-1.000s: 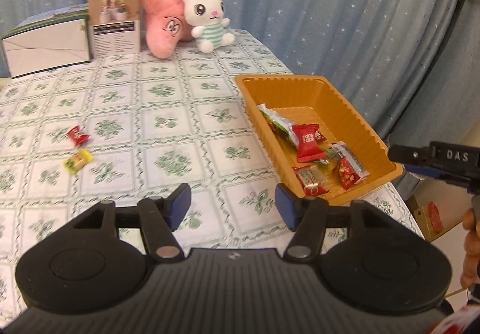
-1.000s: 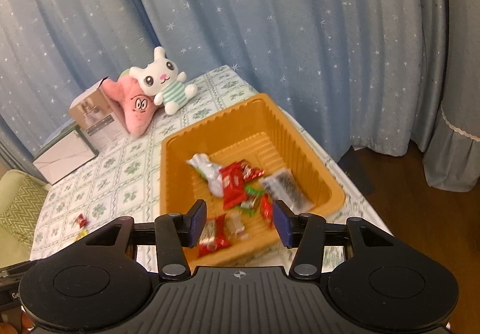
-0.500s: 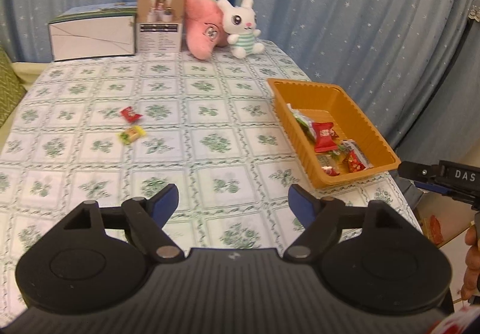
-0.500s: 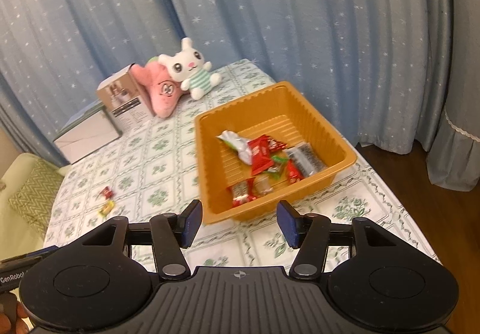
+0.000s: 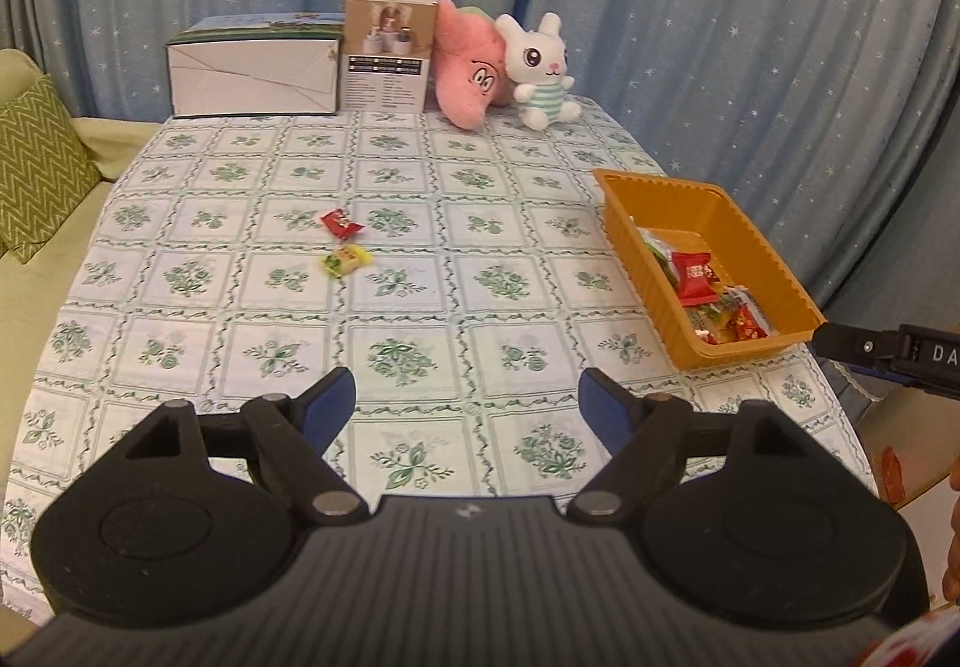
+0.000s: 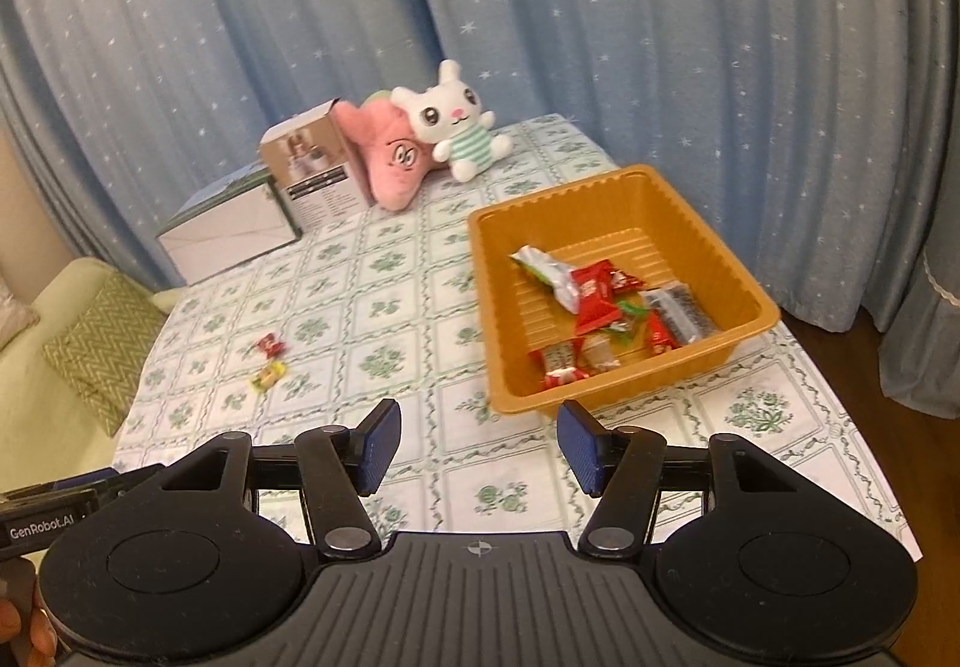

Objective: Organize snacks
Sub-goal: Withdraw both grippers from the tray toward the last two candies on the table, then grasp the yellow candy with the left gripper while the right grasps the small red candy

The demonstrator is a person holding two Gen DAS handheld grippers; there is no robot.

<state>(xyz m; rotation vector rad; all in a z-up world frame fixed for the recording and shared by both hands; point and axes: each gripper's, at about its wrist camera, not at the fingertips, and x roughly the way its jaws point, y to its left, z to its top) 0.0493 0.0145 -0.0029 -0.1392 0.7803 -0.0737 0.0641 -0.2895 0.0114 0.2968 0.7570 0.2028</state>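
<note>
Two snacks — a red candy [image 5: 341, 221] and a yellow candy [image 5: 346, 260] — are left outside the orange tray [image 5: 757, 245]; both grippers' fingers are spread, empty; a reach is called for next.

We see our left gripper [image 5: 467, 408] over the near edge of the table with the green-and-white floral checked cloth [image 5: 420, 307], its blue-padded fingers [image 5: 327, 408] spread wide and empty. Mid-table lie a small red-wrapped candy [image 5: 341, 222] and, just nearer us, a yellow-wrapped candy [image 5: 346, 260], close but apart. To the right sits the orange ribbed plastic tray [image 5: 747, 232], holding a heap of wrapped snacks [image 5: 702, 286]. Beyond its near corner, the black tip of our right gripper [image 5: 888, 352] pokes in. At the far edge stand a white cardboard box [image 5: 252, 76], a tall printed carton [image 5: 389, 58], a pink plush [image 5: 471, 61] and a white bunny plush [image 5: 540, 70].
</note>
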